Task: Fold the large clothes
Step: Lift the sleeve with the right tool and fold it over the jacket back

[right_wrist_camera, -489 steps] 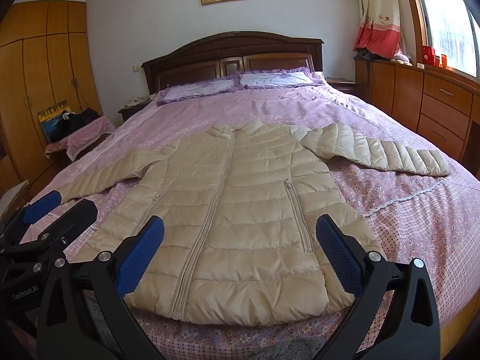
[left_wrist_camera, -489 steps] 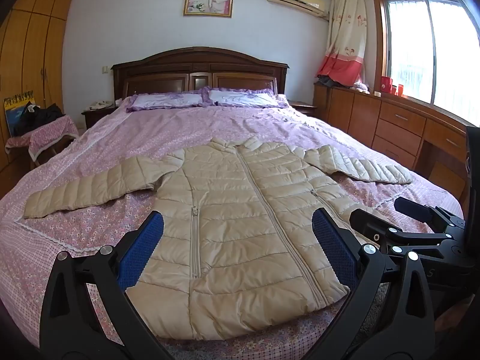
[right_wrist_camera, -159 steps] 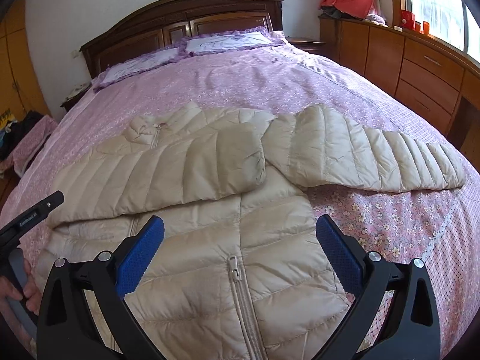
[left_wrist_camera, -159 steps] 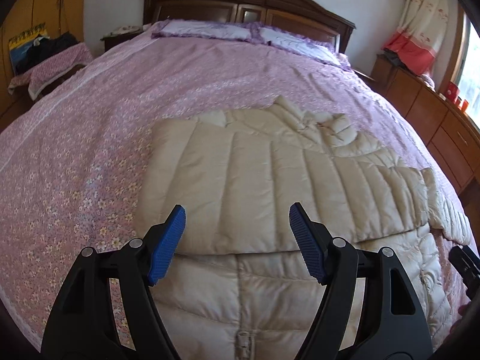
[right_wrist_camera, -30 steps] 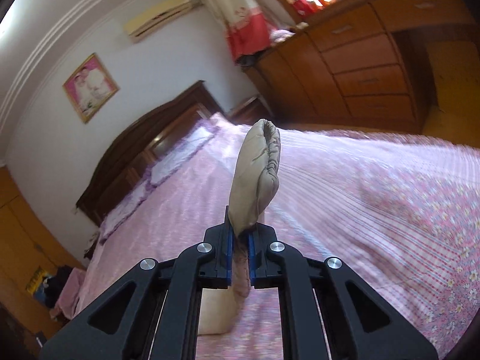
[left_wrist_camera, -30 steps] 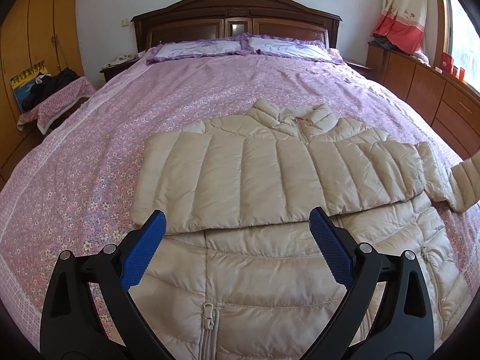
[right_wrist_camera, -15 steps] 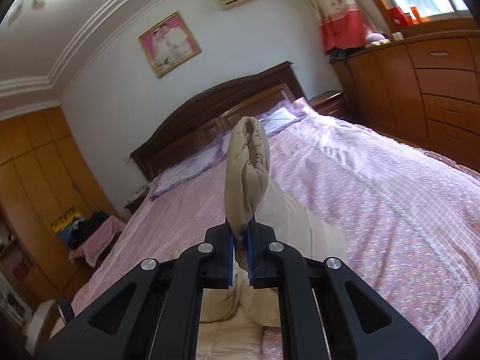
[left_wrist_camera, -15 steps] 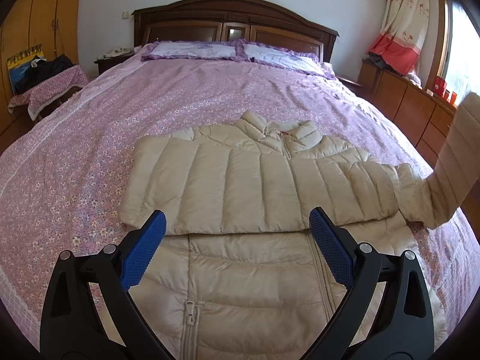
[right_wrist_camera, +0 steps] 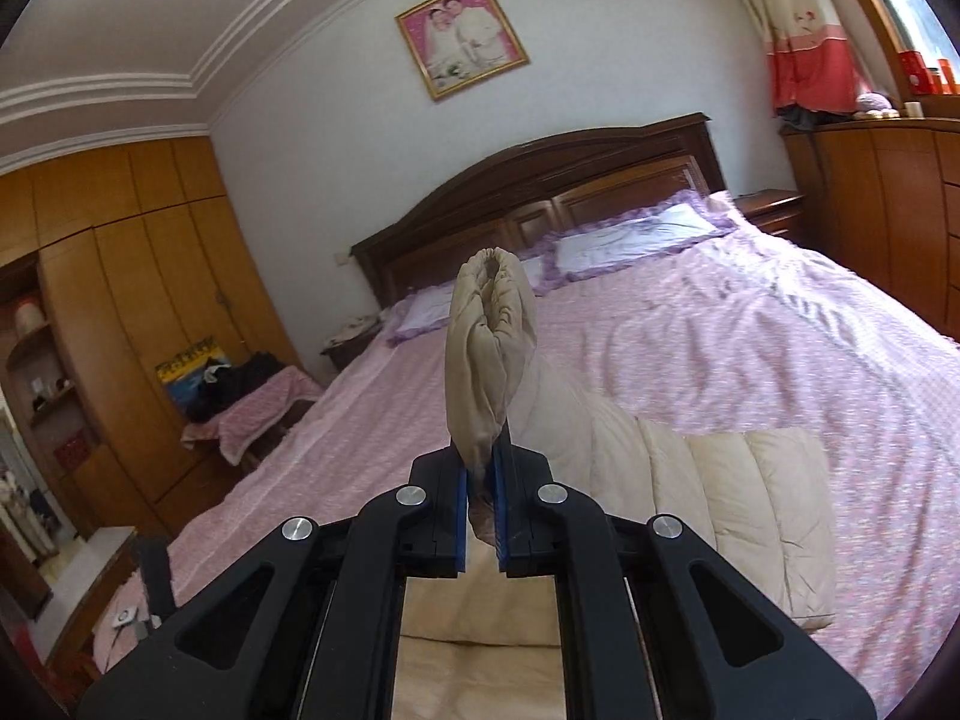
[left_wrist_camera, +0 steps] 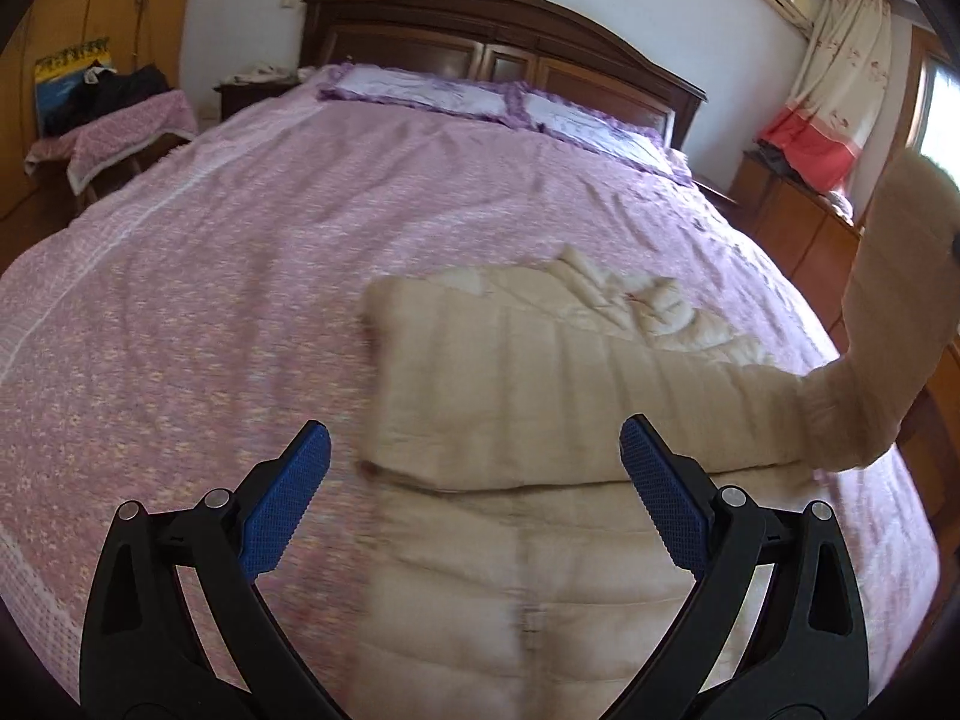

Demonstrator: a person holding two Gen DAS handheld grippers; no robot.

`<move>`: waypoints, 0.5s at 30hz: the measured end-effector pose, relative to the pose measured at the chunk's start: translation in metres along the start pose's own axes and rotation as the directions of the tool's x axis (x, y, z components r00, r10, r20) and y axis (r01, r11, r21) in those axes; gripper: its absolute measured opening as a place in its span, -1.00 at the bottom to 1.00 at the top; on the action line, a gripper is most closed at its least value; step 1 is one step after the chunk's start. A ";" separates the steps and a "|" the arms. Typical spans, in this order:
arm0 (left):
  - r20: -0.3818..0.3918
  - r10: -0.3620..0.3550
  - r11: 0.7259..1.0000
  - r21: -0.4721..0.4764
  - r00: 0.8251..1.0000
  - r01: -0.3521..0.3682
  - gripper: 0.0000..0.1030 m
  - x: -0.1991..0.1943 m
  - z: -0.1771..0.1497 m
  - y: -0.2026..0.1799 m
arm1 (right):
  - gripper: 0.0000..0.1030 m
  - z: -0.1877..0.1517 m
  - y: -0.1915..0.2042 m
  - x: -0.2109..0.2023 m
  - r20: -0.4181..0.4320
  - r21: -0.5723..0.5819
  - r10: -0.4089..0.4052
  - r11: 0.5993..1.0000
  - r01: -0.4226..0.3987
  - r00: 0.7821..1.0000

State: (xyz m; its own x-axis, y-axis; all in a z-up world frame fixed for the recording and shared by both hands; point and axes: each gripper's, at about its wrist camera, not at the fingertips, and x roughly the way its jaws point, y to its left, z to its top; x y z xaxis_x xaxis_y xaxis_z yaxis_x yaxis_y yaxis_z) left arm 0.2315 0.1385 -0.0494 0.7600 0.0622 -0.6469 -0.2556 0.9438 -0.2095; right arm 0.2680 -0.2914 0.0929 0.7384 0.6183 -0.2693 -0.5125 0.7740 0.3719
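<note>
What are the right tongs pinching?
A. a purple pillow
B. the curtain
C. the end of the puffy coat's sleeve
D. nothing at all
C: the right tongs are squeezed shut on the beige sleeve cuff, which sticks up above them, while the rest of the coat lies on the pink bed.
</note>
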 end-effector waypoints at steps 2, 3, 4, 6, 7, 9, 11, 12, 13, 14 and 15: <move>-0.015 0.000 1.000 0.003 1.000 0.000 0.87 0.004 -0.004 0.010 | -0.85 -0.005 0.018 0.014 -0.005 0.003 0.030 1.000 -0.030 1.000; -0.040 -0.003 1.000 -0.008 0.999 0.002 0.87 0.008 -0.001 0.016 | -0.85 -0.007 0.027 0.024 -0.015 0.005 0.049 0.999 -0.049 0.999; -0.051 -0.011 1.000 -0.023 0.999 0.010 0.87 0.009 0.002 0.019 | -0.85 -0.010 0.034 0.030 -0.022 0.001 0.057 0.998 -0.057 0.998; -0.041 -0.035 0.999 -0.041 0.999 0.034 0.87 0.007 0.011 0.023 | -0.85 -0.016 0.055 0.050 -0.039 -0.020 0.079 0.997 -0.080 0.996; -0.030 -0.038 0.999 -0.038 0.999 0.037 0.87 0.007 0.012 0.023 | -0.85 -0.020 0.064 0.057 -0.045 -0.030 0.091 0.995 -0.092 0.995; -0.026 -0.040 0.999 -0.038 0.999 0.039 0.90 0.012 0.013 0.023 | -0.85 -0.024 0.076 0.070 -0.061 -0.048 0.107 0.993 -0.110 0.992; -0.044 -0.037 0.998 -0.055 0.998 0.035 0.90 0.020 0.009 0.026 | -0.85 -0.032 0.091 0.085 -0.087 -0.076 0.115 0.990 -0.121 0.990; -0.066 -0.038 0.997 -0.065 0.997 0.034 0.90 0.028 0.006 0.027 | -0.85 -0.036 0.096 0.091 -0.098 -0.086 0.117 0.988 -0.125 0.988; -0.078 -0.036 0.997 -0.071 0.996 0.030 0.90 0.033 0.006 0.027 | -0.85 -0.042 0.100 0.097 -0.112 -0.094 0.118 0.987 -0.128 0.987; -0.089 -0.032 0.997 -0.077 0.996 0.025 0.90 0.038 0.006 0.027 | -0.85 -0.046 0.102 0.103 -0.125 -0.096 0.120 0.987 -0.133 0.985; -0.091 -0.030 0.997 -0.074 0.995 0.023 0.90 0.040 0.006 0.026 | -0.85 -0.052 0.102 0.109 -0.139 -0.092 0.126 0.986 -0.140 0.982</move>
State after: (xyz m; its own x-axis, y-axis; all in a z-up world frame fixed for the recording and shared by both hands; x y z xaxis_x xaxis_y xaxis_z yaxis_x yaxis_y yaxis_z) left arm 0.2590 0.1676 -0.0765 0.7095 0.0044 -0.7047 -0.2817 0.9184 -0.2778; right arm 0.2734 -0.1376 0.0555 0.5996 0.7241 -0.3408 -0.6487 0.6891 0.3230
